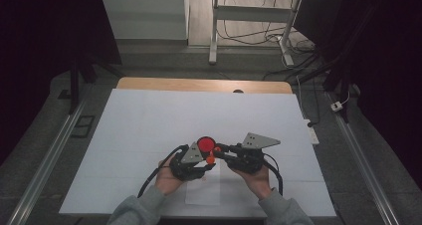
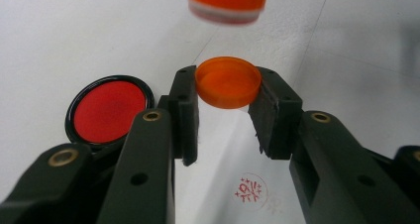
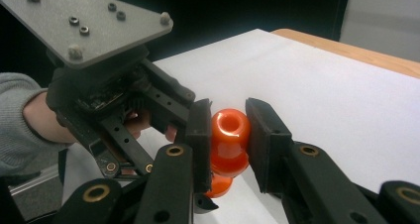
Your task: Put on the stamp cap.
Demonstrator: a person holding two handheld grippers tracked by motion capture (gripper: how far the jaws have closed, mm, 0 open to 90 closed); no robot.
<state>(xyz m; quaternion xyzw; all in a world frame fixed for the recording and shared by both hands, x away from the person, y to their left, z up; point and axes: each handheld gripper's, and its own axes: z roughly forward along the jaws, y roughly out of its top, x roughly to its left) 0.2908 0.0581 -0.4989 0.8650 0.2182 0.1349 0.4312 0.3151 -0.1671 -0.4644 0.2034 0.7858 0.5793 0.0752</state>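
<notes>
Left gripper (image 2: 225,112): pinched an orange cap (image 2: 228,81), held above the white sheet (image 2: 74,35).
Right gripper (image 3: 228,130): clamped an orange stamp (image 3: 229,140), held just over the cap.
Ink pad (image 2: 108,109): red, open, beside the left jaws.
Imprint (image 2: 250,190): red, round, characters unreadable.

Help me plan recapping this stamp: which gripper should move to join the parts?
Probably the right gripper: it holds the orange stamp just above the orange cap gripped in the left gripper, so lowering it looks easiest.
</notes>
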